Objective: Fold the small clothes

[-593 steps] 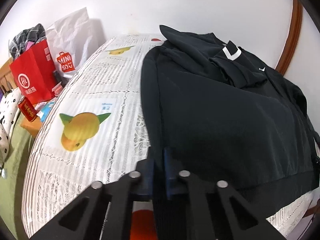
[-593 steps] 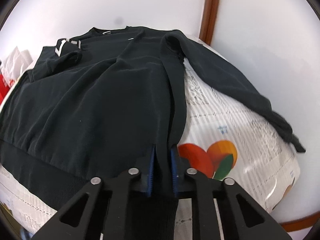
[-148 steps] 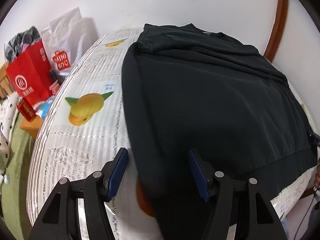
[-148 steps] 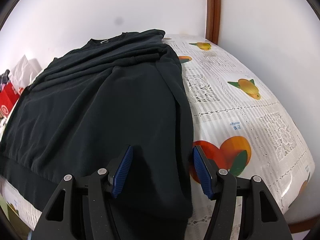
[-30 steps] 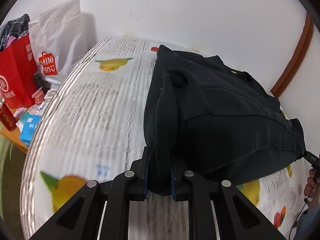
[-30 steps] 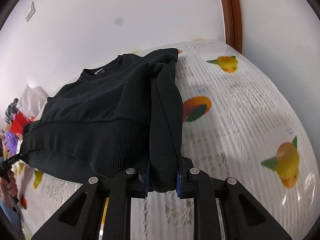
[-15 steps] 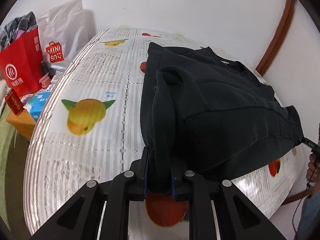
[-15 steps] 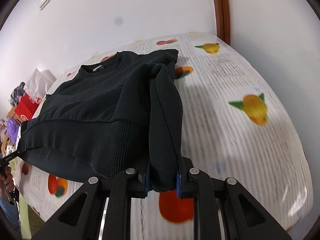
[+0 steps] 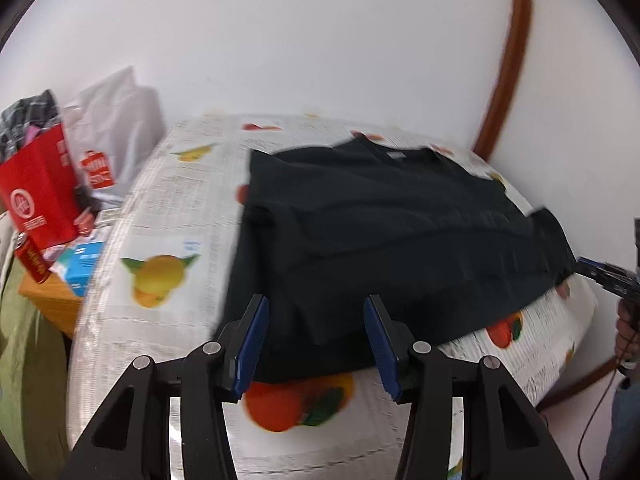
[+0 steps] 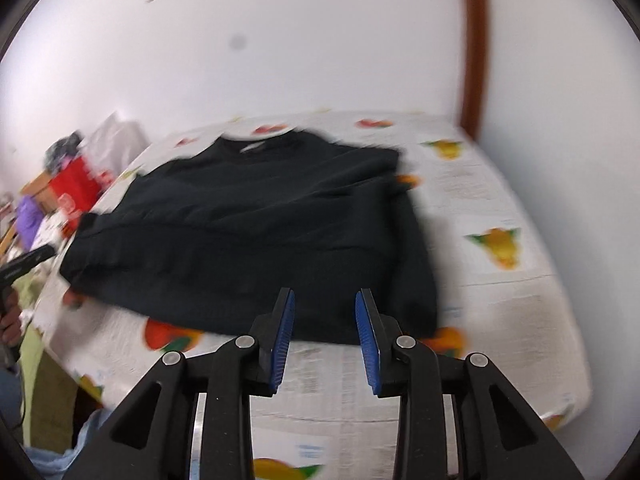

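Observation:
A black sweatshirt [image 9: 384, 232] lies folded over itself on the fruit-print tablecloth [image 9: 168, 208], collar at the far side; the right wrist view shows it too [image 10: 256, 240]. My left gripper [image 9: 316, 340] hovers over its near left corner, jaws opening, the blue pads apart and clear of the cloth. My right gripper [image 10: 324, 332] stands over the near right edge of the sweatshirt, jaws opening as well, nothing pressed between its pads. Both views are blurred by motion.
A red paper bag [image 9: 36, 192] and a white shopping bag [image 9: 112, 148] stand left of the table, with small boxes [image 9: 80, 264] on a wooden stand. A brown door frame [image 9: 508, 60] runs up the right wall. A person's hand [image 9: 628, 332] holds the other gripper at far right.
Both grippers let go of the sweatshirt's corners and opened. The lifted fold has dropped flat onto the table, and both grippers have drawn back and up from it.

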Action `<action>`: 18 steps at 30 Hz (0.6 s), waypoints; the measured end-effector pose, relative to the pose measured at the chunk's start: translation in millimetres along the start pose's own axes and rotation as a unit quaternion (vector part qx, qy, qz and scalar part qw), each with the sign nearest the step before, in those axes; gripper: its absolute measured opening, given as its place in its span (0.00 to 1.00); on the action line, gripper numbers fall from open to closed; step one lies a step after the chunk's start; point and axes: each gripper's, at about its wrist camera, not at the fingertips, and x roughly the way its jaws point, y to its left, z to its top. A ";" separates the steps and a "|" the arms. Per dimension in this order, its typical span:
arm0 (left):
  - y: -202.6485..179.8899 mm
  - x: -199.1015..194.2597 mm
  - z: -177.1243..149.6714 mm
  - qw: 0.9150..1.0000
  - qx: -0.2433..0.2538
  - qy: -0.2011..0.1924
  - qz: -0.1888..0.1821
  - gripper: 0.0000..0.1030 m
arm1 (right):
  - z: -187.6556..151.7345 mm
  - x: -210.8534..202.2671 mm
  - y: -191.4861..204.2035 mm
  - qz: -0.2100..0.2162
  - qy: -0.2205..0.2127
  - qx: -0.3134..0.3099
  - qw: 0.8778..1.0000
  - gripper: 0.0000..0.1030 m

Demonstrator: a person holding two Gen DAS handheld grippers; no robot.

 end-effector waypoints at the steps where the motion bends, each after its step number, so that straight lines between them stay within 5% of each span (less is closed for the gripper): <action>1: -3.1 2.3 -1.8 1.000 0.003 0.004 -0.001 0.46 | -2.2 4.0 4.4 -0.011 -0.001 -0.004 1.000 0.30; 5: -2.9 16.0 -4.4 1.000 -0.003 0.023 -0.007 0.46 | -1.6 -0.4 0.9 -0.042 -0.041 0.010 0.998 0.34; 7: 0.1 23.3 -2.4 1.000 -0.008 0.027 -0.004 0.46 | 3.5 -3.1 -9.5 -0.052 -0.054 0.024 0.997 0.53; 12: 5.3 47.9 2.8 0.998 -0.035 0.043 -0.015 0.47 | 11.5 24.2 -38.9 -0.034 -0.025 0.076 0.996 0.55; 14: 7.0 55.1 4.9 0.998 -0.042 0.043 -0.012 0.50 | 11.8 38.5 -44.1 -0.025 -0.015 0.088 0.996 0.54; 16: 9.1 56.8 8.5 0.997 -0.057 0.039 -0.022 0.50 | 12.5 52.8 -47.1 -0.010 -0.010 0.103 0.995 0.43; 17: 9.4 56.9 10.4 0.997 -0.059 0.040 -0.025 0.44 | 13.5 57.0 -48.1 -0.007 -0.011 0.110 0.994 0.40; 18: 8.5 54.8 12.5 0.997 -0.058 0.038 -0.029 0.24 | 16.2 58.4 -47.7 -0.007 -0.015 0.115 0.993 0.28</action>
